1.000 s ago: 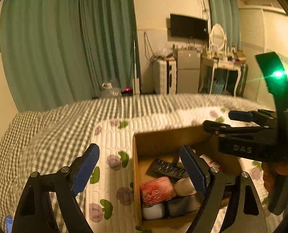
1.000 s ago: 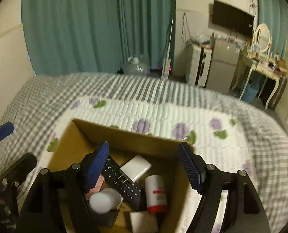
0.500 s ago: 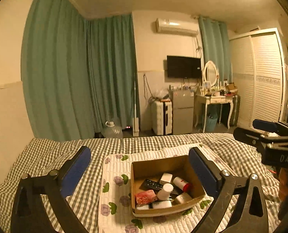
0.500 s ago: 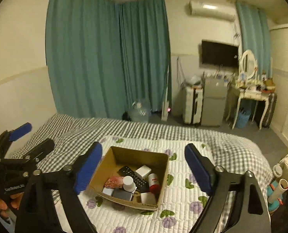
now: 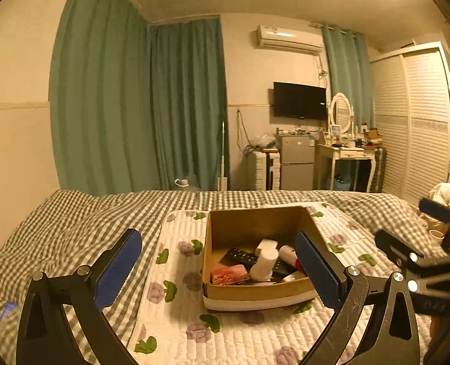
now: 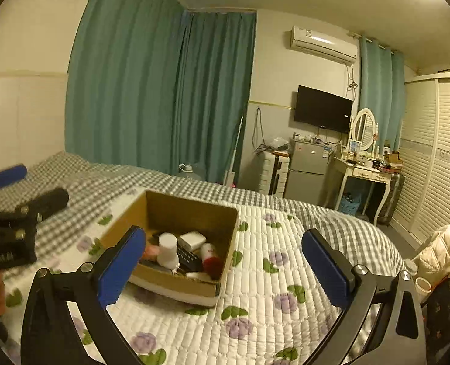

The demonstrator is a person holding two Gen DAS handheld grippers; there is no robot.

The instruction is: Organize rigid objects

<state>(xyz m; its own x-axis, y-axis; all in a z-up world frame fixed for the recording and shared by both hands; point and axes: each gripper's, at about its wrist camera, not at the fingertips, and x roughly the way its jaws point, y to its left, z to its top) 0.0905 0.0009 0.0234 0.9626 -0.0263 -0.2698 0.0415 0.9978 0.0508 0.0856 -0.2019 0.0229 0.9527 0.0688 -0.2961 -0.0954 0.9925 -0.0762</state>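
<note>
An open cardboard box point(image 5: 249, 222) point(image 6: 191, 210) sits on a quilted floral mat on the bed. Inside lie a black remote point(image 5: 240, 255) point(image 6: 188, 257), a white bottle point(image 5: 264, 263) point(image 6: 167, 249), a white block point(image 5: 267, 242) point(image 6: 193, 238), a red-capped tube point(image 5: 287, 254) point(image 6: 211, 258) and a red patterned pouch point(image 5: 228, 274). My left gripper point(image 5: 220, 270) is open and empty, held back in front of the box. My right gripper point(image 6: 225, 269) is open and empty, in front of the box's right corner. Each gripper shows at the edge of the other's view.
The floral mat point(image 5: 176, 276) point(image 6: 264, 298) lies on a checked bedspread point(image 5: 73, 222) point(image 6: 103, 179). Beyond the bed stand green curtains point(image 5: 139, 106), a small fridge point(image 5: 294, 161), a dressing table point(image 5: 346, 155) and a wardrobe point(image 5: 422, 121). A cream jacket point(image 6: 440, 249) lies at the right.
Both grippers have drawn back and up from the box, which now looks smaller and farther away. Both stay open and empty.
</note>
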